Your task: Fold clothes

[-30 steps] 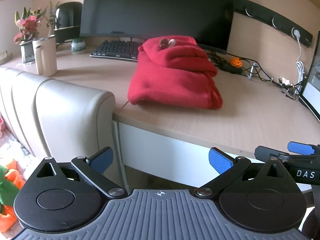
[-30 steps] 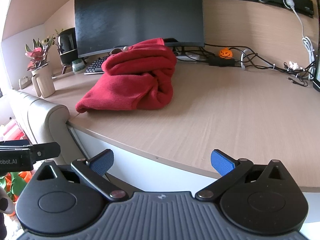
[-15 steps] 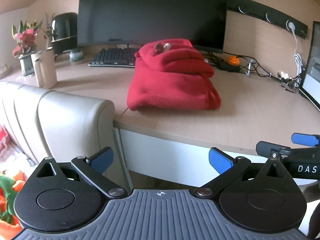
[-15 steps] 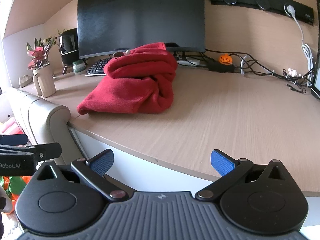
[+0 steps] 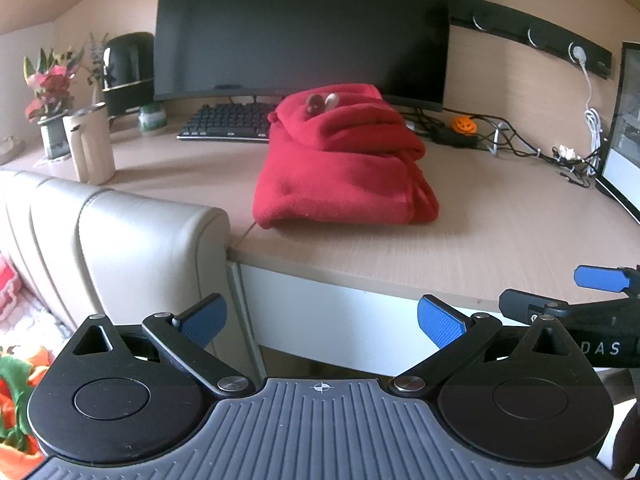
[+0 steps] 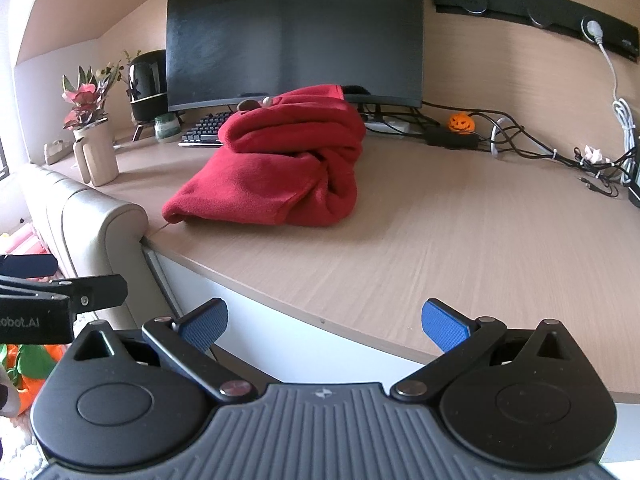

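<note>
Red garment (image 5: 344,164) is seen on the desk (image 5: 500,240), near the front-left corner, in front of the monitor (image 5: 300,28) and partly over the keyboard (image 5: 228,122); it sits as a compact stacked bundle, layers doubled over, a rolled edge on its right side. Left gripper (image 5: 322,316) is held spread wide with nothing between the blue pads (image 5: 438,320); same for the right gripper (image 6: 324,318), wide apart and empty. Both are held short of the desk edge, well apart from the cloth, no contact. Versus a second ago: the bundle itself is unchanged in shape and place; only the viewpoint is shifted, the garment sitting a little lower and more centred in the left wrist view, the right gripper's tip riding higher at that view's right edge. Finger spread is unchanged in both. Reading: cloth is not being worked at this instant. Bundle is already folded-looking, though loosely, so a finished fold with grippers backed away fits, and so does a rough pile awaiting a tidier fold. Not settled by these views. A sofa back (image 5: 132,240) is butted against the desk's left corner.
</note>
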Available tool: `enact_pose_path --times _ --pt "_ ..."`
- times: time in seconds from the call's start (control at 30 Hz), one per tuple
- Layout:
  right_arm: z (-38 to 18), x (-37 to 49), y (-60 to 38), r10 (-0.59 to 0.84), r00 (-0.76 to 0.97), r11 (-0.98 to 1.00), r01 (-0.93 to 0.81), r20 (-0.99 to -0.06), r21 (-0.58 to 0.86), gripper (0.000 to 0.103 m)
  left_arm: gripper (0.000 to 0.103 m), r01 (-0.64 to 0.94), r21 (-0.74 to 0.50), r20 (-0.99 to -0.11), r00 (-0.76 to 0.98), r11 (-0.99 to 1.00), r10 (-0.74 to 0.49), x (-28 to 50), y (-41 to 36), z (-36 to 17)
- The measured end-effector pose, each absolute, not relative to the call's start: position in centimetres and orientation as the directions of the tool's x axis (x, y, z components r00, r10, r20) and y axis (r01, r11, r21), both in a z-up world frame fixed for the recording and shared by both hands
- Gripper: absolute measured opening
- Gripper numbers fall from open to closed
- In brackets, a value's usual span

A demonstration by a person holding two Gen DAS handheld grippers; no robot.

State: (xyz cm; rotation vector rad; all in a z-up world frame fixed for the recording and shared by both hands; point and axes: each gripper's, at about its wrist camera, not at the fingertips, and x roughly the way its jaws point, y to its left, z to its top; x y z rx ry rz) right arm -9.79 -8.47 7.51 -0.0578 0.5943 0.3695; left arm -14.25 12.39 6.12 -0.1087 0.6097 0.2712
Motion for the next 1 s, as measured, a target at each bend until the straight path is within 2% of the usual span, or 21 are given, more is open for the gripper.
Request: enact_pose_path --times 0.67,1.0 --pt "7.3 -8.6 -8.8 0.315 0.763 0.939 -0.339 -0.564 0.066 0.103 0.103 -0.296 -0.041 -0.600 0.771 0.954 0.213 -13.3 13.4 5.6" --pt "7.1 -6.3 -8.8 0.279 0.769 0.952 -0.298 -0.575 0.065 0.103 0.103 -0.240 -0.012 -0.593 0.783 0.971 0.186 -10.4 15.5 5.7"
